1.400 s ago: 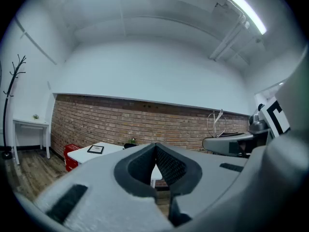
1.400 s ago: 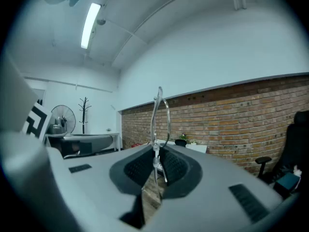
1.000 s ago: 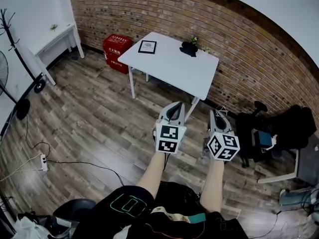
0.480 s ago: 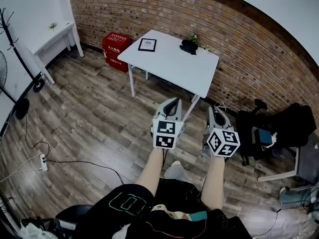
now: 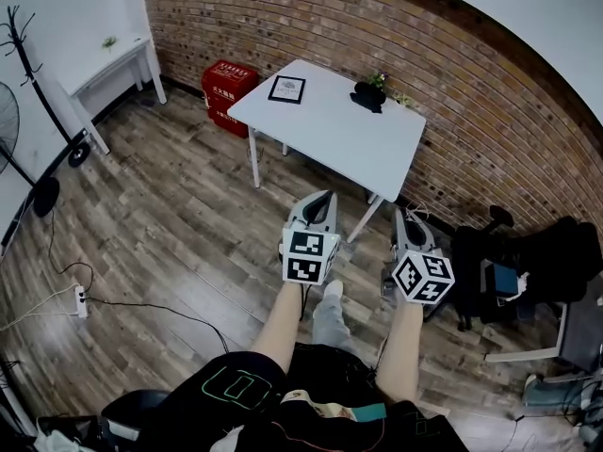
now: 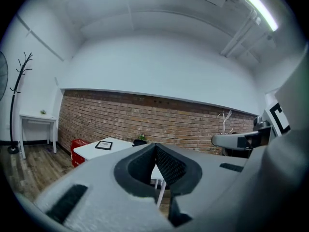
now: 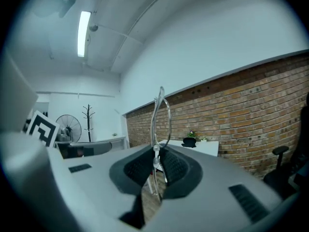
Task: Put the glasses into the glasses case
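Note:
My right gripper [image 5: 411, 222] is shut on a thin wire-framed pair of glasses [image 7: 161, 111]; one clear lens rim stands upright above the pinched pads [image 7: 170, 167]. Beside it my left gripper [image 5: 320, 205] is shut with nothing in it, its pads [image 6: 166, 164] pressed together. Both point level toward a white table [image 5: 330, 135] ahead, well short of it. At the table's far edge, next to a small plant, lies a black object [image 5: 367, 95], also visible in the right gripper view [image 7: 189, 142]; I cannot tell whether it is the glasses case.
A framed picture [image 5: 287, 88] lies on the table. A red box [image 5: 229, 84] stands by the brick wall, a black office chair [image 5: 528, 252] at right, a white side desk [image 5: 113, 64] and coat rack [image 5: 26, 55] at left. A cable and power strip [image 5: 80, 299] cross the wooden floor.
The person has stepped toward the table, which now sits a little nearer. Both grippers moved forward with them, and a foot shows on the floor between the arms. The jaws stayed the same.

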